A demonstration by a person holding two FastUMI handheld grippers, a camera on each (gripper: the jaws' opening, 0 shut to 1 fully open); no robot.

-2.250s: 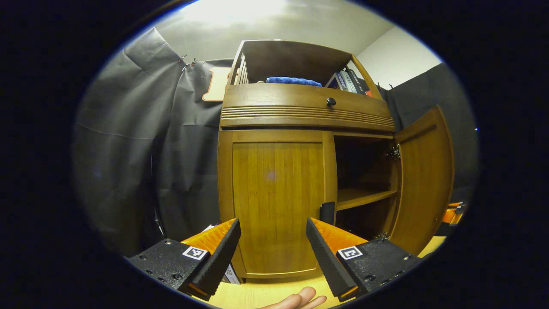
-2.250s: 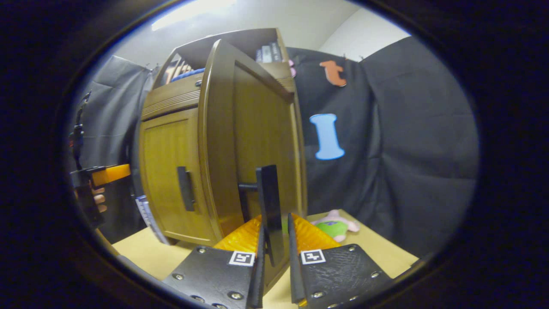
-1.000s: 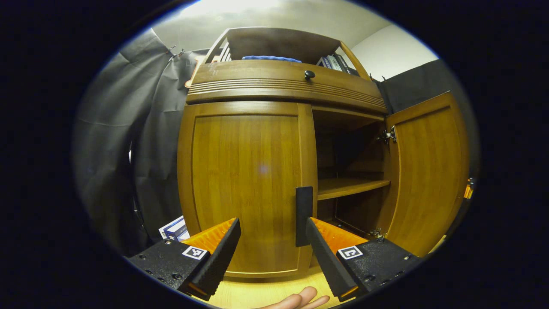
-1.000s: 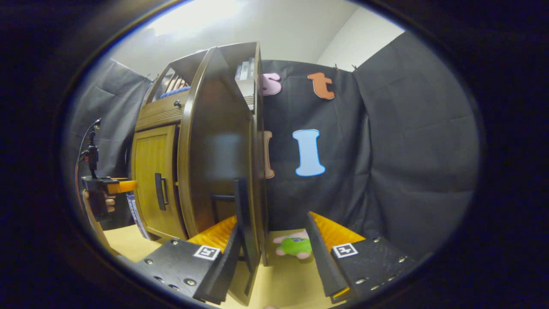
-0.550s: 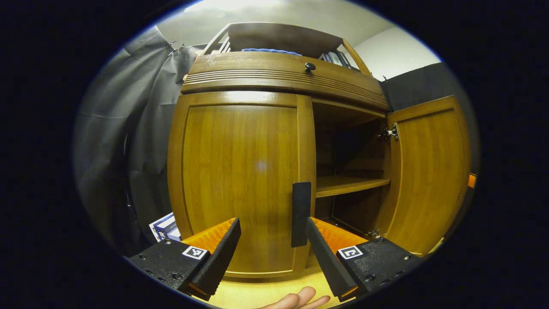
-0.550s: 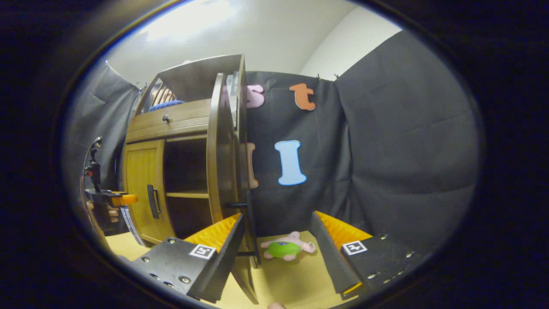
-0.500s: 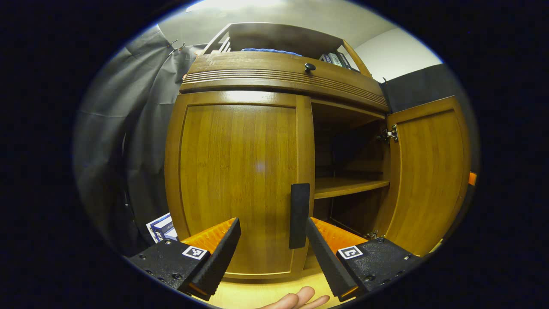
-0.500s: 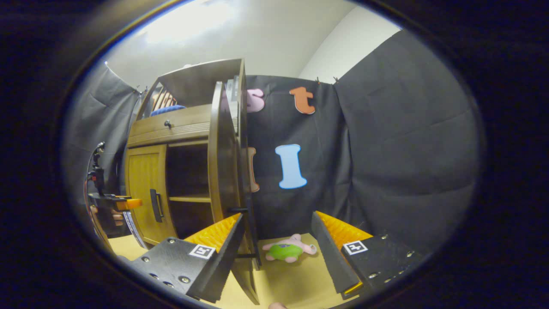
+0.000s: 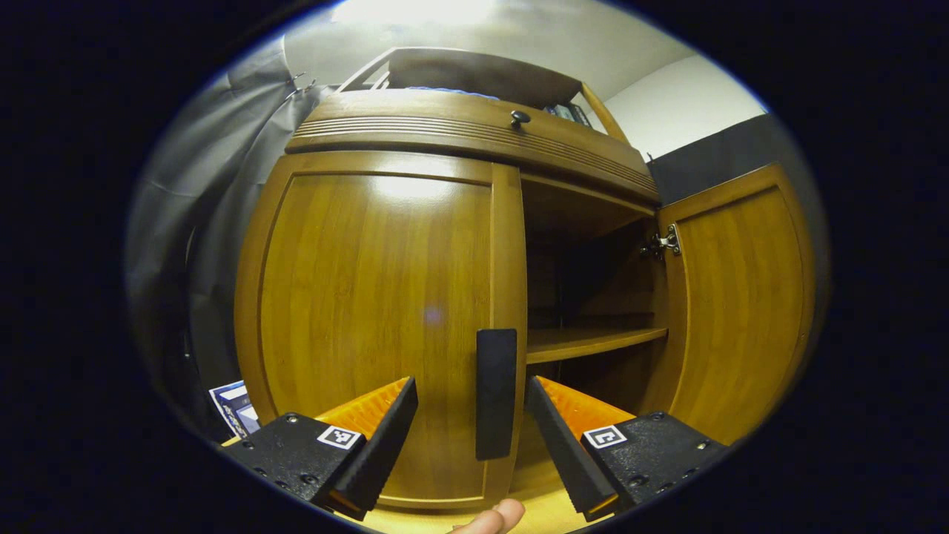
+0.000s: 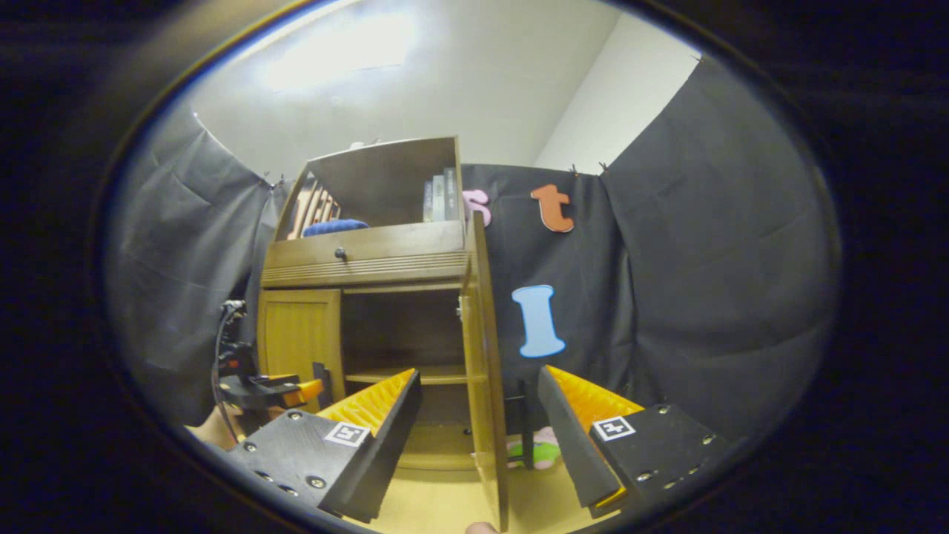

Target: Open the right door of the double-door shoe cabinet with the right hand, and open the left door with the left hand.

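The wooden shoe cabinet (image 9: 474, 133) stands close in the left gripper view. Its left door (image 9: 371, 311) is closed, and the door's black bar handle (image 9: 495, 393) stands between the fingers of my open left gripper (image 9: 471, 437), touching neither. The right door (image 9: 741, 297) is swung wide, baring an inner shelf (image 9: 586, 341). In the right gripper view the right door (image 10: 485, 386) shows edge-on with its handle (image 10: 525, 423) behind it. My right gripper (image 10: 478, 437) is open and holds nothing, a little back from that door. The left gripper (image 10: 285, 389) sits low by the left door (image 10: 300, 341).
A drawer with a dark knob (image 9: 520, 116) runs above the doors. The open top shelf holds a blue cloth (image 10: 334, 226) and books (image 10: 441, 199). A plush toy (image 10: 545, 449) lies on the yellow tabletop (image 10: 437, 504) behind the open door. Boxes (image 9: 233, 404) lie at the cabinet's left foot.
My right gripper swung the right door wide, let go of its handle and drew back, open. My left gripper moved in until the left door's handle came between its fingers.
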